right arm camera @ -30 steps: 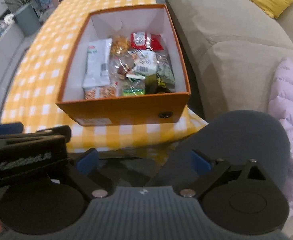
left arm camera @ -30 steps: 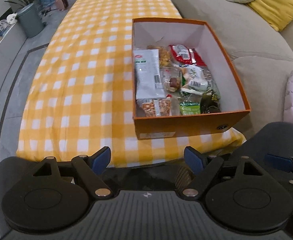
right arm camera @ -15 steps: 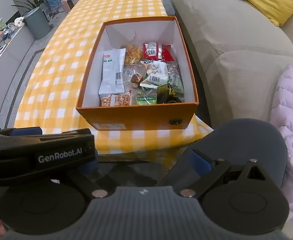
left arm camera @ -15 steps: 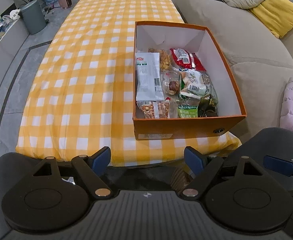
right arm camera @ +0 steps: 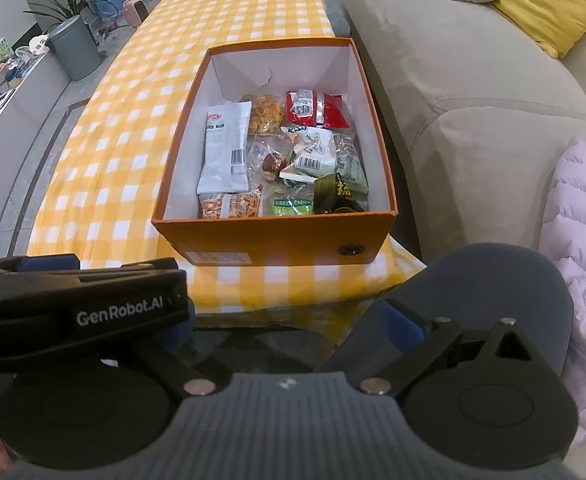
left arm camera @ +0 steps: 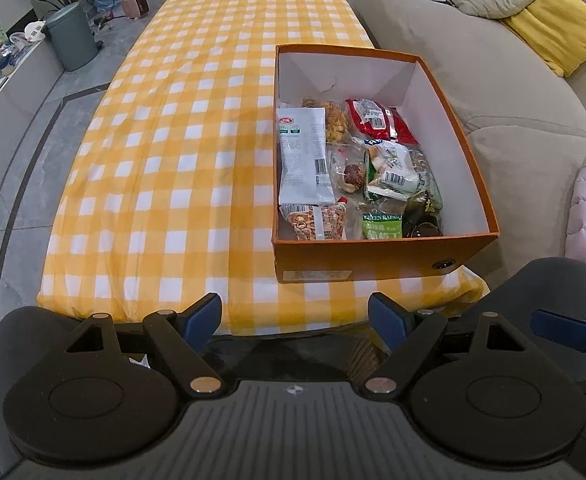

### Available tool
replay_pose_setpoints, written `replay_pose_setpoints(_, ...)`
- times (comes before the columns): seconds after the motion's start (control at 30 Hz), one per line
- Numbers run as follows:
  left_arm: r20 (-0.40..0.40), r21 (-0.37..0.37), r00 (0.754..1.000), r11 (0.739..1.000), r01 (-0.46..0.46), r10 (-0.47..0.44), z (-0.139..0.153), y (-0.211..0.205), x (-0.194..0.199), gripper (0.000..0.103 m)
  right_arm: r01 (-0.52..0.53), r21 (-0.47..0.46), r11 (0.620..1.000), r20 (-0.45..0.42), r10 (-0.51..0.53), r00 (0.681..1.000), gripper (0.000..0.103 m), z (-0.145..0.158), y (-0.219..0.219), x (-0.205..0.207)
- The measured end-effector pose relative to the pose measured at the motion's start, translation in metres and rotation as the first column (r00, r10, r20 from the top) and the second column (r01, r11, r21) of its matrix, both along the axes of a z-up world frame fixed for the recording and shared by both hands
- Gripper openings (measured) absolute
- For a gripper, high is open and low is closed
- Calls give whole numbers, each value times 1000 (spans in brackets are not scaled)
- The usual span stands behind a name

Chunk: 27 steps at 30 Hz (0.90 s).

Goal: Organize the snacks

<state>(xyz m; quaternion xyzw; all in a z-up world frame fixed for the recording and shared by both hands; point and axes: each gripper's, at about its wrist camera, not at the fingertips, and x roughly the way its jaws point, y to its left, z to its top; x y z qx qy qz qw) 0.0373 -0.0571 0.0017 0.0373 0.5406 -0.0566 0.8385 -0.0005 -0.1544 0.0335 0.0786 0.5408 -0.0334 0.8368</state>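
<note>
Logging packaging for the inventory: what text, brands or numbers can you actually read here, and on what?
"GenRobot.AI": side of the left gripper body, seen from the right wrist view.
"GREEN RAISIN": green packet at the near end of the orange box.
Barcodes, the box's white label and other packet print: too small to read.
</note>
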Motion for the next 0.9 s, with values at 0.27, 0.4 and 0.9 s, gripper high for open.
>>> replay_pose_setpoints(0.27, 6, 3, 1000, 1000, -11, 11, -1, 1, -1, 97, 2, -1, 1000, -1, -2, 1000, 97, -1, 1, 0)
replay_pose_setpoints(0.4, -3, 9, 1000, 1000, -10, 10, -3, 1, -2, 97, 1, -4, 1000, -6, -1, 1000, 97, -2, 1, 0)
replay_pose_setpoints(0.9, -23, 20, 1000, 1000, -9, 10, -9, 1, 0, 97, 8, -7, 1000, -28, -8, 1000, 97, -6, 2, 1)
